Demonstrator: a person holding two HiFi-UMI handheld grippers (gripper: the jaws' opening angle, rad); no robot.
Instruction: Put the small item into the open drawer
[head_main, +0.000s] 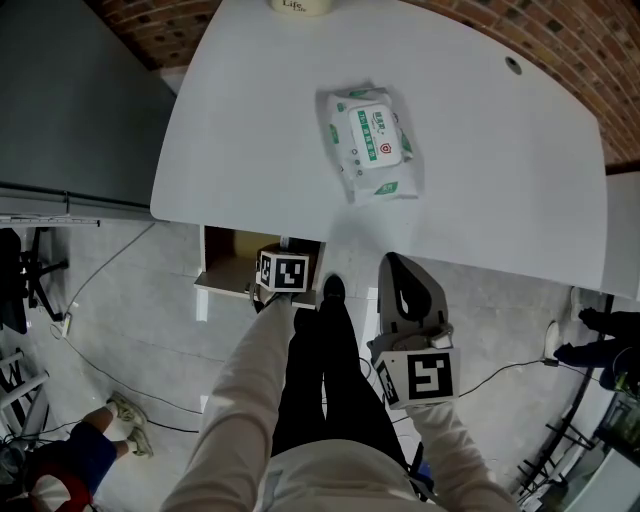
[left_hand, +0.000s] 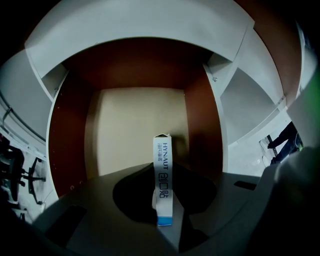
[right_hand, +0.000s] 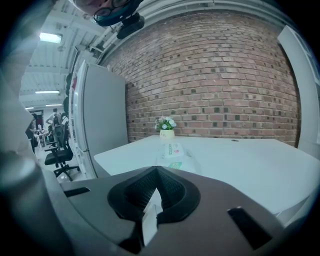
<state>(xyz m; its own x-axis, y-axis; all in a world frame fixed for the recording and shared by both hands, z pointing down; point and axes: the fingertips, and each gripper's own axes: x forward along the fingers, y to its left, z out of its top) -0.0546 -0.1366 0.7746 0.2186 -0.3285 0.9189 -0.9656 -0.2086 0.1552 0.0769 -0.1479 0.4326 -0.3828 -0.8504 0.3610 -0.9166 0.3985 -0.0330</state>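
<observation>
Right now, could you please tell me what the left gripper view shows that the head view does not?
Only the left gripper view: the small box, upright and pinched by the left gripper, and the open drawer from inside, a bare beige floor between brown side walls.
Only the head view: the white table with a wipes pack lying on it, the right gripper in front of the table's near edge with fingers together, and the person's legs.
Both: the open drawer under the table, with the left gripper at it.
</observation>
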